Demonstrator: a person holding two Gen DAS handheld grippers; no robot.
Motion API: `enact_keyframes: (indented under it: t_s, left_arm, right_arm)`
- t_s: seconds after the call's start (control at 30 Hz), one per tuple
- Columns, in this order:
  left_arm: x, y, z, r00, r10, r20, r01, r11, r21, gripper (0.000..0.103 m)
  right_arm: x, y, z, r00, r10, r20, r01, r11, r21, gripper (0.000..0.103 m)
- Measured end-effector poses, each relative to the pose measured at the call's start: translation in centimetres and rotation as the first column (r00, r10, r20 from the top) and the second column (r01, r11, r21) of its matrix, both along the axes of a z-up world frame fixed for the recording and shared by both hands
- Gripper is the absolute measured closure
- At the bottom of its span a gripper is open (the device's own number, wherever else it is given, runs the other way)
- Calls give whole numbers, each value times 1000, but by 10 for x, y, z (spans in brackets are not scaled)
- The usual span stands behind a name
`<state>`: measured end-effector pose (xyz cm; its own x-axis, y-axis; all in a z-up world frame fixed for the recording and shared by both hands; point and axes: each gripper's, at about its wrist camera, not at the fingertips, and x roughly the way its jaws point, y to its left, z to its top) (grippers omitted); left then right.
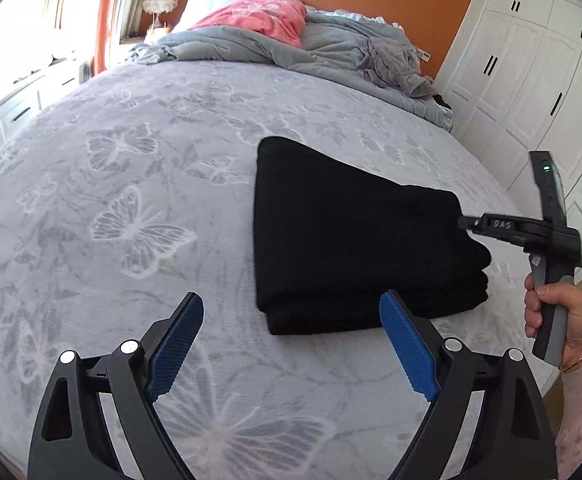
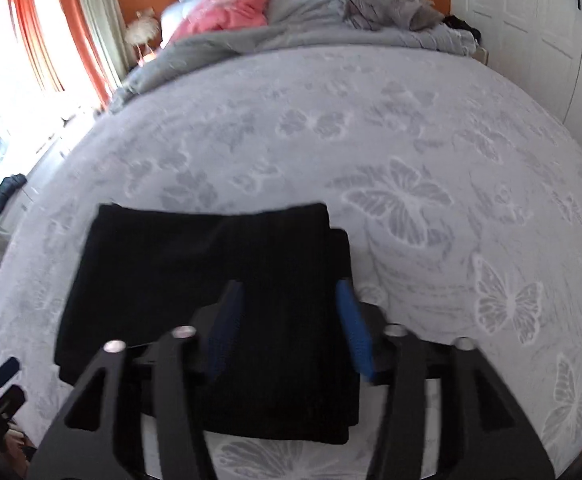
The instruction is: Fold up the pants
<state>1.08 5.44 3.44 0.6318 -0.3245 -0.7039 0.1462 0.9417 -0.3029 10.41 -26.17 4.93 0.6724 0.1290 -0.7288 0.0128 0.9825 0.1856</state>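
The black pants (image 1: 355, 240) lie folded into a thick stack on the grey butterfly bedspread (image 1: 131, 200). My left gripper (image 1: 291, 312) is open and empty, just in front of the stack's near edge. My right gripper (image 1: 465, 224) comes in from the right and lifts the stack's top layer at its right edge. In the right wrist view the pants (image 2: 211, 288) lie under my right gripper (image 2: 287, 300). Its blue pads (image 2: 353, 328) stand partly apart with black cloth between them; whether they pinch it is unclear there.
A bunched grey duvet (image 1: 291, 52) and a pink pillow (image 1: 259, 16) lie at the head of the bed. White wardrobe doors (image 1: 531, 80) stand at the right. A window with orange curtains (image 2: 31, 40) and a low white cabinet (image 1: 19, 108) are at the left.
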Motion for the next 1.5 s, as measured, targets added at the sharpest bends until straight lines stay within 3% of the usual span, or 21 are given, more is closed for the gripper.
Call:
enact_keyframes:
  t_s: [0.1,0.17,0.3,0.4,0.43,0.5,0.57,0.63,0.7,0.8,0.87,0.97,1.03,1.1,1.13,1.2,1.27,1.33,1.4,1.43,1.5]
  left_arm:
    - [12,-10,-3,999,-22,-34,20,998,-54,16]
    - [25,-15,-6,998,-17,-56,11,996,-91,16]
    - [59,-13,-26,986,-2,-169,-35,976,-216,16]
    - [75,-7,-43,973,83,-216,-136,960,-244,16]
    - [77,-6,-44,972,113,-205,-158,962,-221,16]
    - [82,-3,-47,966,137,-218,-184,960,-211,16]
    - [80,4,-45,964,149,-219,-203,947,-248,16]
    - [79,7,-41,967,143,-211,-196,947,-253,16]
    - [82,8,-43,966,131,-224,-187,949,-252,16]
    - [92,5,-58,951,114,-287,-193,945,-263,16]
    - [99,-1,-73,932,86,-351,-195,937,-289,16]
    - [99,-12,-71,951,100,-292,-176,953,-248,16]
    - [98,-20,-69,961,96,-261,-151,968,-200,20]
    - [94,-20,-69,967,103,-233,-147,973,-181,48]
    - [93,-16,-67,968,99,-230,-148,967,-208,58]
    - [90,-8,-57,970,82,-231,-143,954,-264,71]
    - [82,1,-38,977,62,-206,-124,946,-301,73]
    - [60,11,-15,980,46,-194,-104,948,-301,73]
    - [29,25,3,983,15,-182,-63,963,-261,70]
    - [16,30,5,980,12,-200,-61,970,-237,68]
    - [-4,36,-6,967,32,-252,-72,985,-154,57]
  right_arm:
    - [-3,-12,-23,994,46,-98,-29,986,163,25]
    - [0,-10,-45,981,91,-169,-47,968,246,36]
    - [5,-3,-67,972,92,-218,-38,970,238,37]
    - [6,-1,-67,973,104,-208,-54,971,233,86]
    - [3,-1,-58,977,112,-183,-64,966,249,91]
    - [-7,6,-33,986,133,-102,-112,975,190,92]
    - [-7,9,-36,984,132,-121,-116,985,129,85]
    - [0,6,-61,973,70,-222,-69,998,14,55]
    - [-3,-7,-61,977,50,-209,-35,997,75,49]
    - [-10,-30,-55,983,-17,-180,34,995,94,13]
    - [-4,-42,-70,973,-4,-231,45,984,173,13]
    - [6,-52,-99,955,39,-296,71,934,350,19]
    - [8,-48,-101,963,79,-257,36,910,413,55]
    - [4,-38,-86,969,84,-232,14,920,392,66]
    - [0,-33,-75,975,92,-204,-7,924,383,69]
    - [-15,-24,-45,984,129,-124,-64,902,428,70]
    - [-41,-14,-21,981,181,-64,-132,881,455,70]
    - [-69,-3,-10,973,223,-62,-174,881,440,68]
    - [-93,1,-25,962,250,-110,-180,883,433,59]
    - [-102,5,-41,951,255,-172,-167,898,407,44]
    - [-120,7,-63,954,153,-257,-80,959,273,39]
